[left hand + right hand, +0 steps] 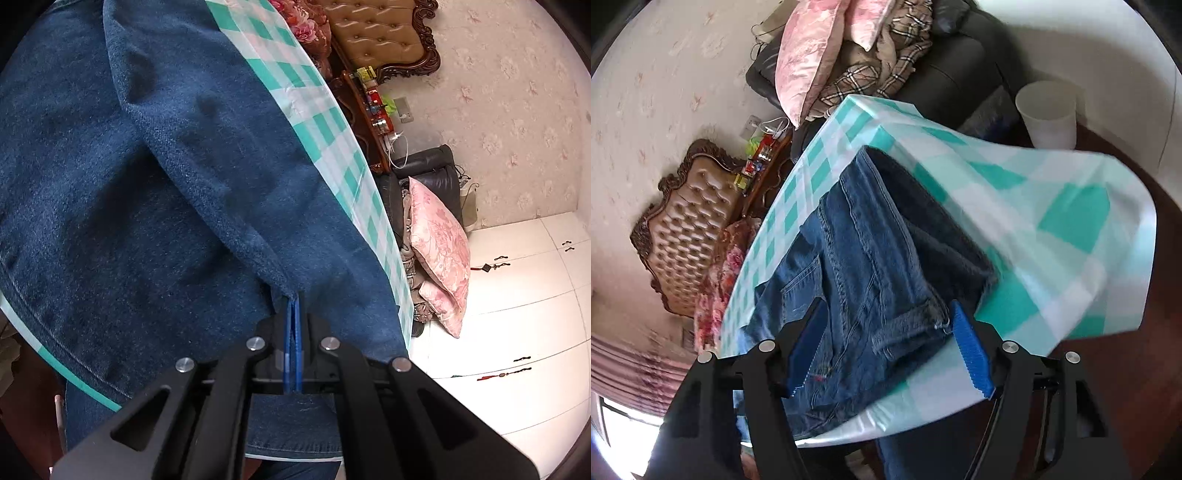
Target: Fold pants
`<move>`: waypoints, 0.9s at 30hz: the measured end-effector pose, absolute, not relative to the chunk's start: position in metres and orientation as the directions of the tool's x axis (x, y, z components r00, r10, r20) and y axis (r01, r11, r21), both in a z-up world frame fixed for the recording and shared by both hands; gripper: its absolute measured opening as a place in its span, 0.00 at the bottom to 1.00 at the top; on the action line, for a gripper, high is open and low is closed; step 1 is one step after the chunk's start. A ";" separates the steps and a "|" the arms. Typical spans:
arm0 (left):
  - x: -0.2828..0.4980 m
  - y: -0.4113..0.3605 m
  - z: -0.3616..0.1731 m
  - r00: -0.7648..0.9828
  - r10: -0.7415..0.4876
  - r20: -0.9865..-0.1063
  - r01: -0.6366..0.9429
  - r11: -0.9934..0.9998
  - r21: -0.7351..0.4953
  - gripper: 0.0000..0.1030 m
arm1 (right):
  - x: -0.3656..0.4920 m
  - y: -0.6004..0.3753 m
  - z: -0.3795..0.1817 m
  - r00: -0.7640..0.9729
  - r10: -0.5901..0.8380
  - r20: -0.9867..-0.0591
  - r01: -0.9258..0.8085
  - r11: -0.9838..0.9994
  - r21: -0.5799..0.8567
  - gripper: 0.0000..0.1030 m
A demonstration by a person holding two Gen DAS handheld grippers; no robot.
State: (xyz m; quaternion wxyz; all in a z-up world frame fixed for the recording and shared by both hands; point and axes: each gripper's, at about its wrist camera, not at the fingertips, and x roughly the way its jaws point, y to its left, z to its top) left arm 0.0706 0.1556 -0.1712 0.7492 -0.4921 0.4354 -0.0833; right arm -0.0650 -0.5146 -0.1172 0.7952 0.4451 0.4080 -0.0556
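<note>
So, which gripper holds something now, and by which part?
The left gripper is shut on a folded edge of the blue denim pants. The right gripper is open, with its fingers on either side of the waistband, holding nothing.

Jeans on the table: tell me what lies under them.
Under the jeans lies the green-and-white checked tablecloth, visible all round them. The table itself is covered by the cloth and cannot be seen.
</note>
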 end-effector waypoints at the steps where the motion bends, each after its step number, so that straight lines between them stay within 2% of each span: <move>1: 0.070 0.156 -0.172 0.608 -0.553 -0.570 -0.306 0.499 -0.811 0.01 | -0.065 -0.513 -0.117 0.659 0.272 -0.702 0.458 0.595 0.660 0.66; 11: 0.068 0.154 -0.181 0.608 -0.562 -0.561 -0.318 0.475 -0.821 0.01 | -0.075 -0.497 -0.113 0.613 0.175 -0.771 0.545 0.612 0.573 0.66; 15: 0.072 0.155 -0.183 0.608 -0.569 -0.554 -0.318 0.464 -0.827 0.01 | -0.060 -0.475 -0.118 0.602 0.235 -0.763 0.481 0.656 0.582 0.64; 18: 0.073 0.154 -0.183 0.612 -0.570 -0.548 -0.318 0.457 -0.831 0.01 | -0.047 -0.469 -0.127 0.589 0.233 -0.774 0.484 0.665 0.569 0.53; 19: 0.073 0.155 -0.182 0.613 -0.571 -0.546 -0.317 0.456 -0.832 0.01 | -0.044 -0.468 -0.128 0.583 0.221 -0.782 0.490 0.672 0.555 0.40; 20: 0.073 0.155 -0.182 0.612 -0.572 -0.546 -0.316 0.457 -0.832 0.01 | -0.041 -0.467 -0.128 0.578 0.205 -0.790 0.494 0.682 0.539 0.16; 21: 0.074 0.155 -0.183 0.611 -0.573 -0.546 -0.316 0.457 -0.832 0.01 | -0.039 -0.466 -0.126 0.583 0.199 -0.787 0.486 0.691 0.535 0.10; 27: 0.070 0.154 -0.157 0.635 -0.542 -0.551 -0.285 0.498 -0.819 0.01 | -0.037 -0.459 -0.079 0.669 0.166 -0.724 0.405 0.736 0.543 0.06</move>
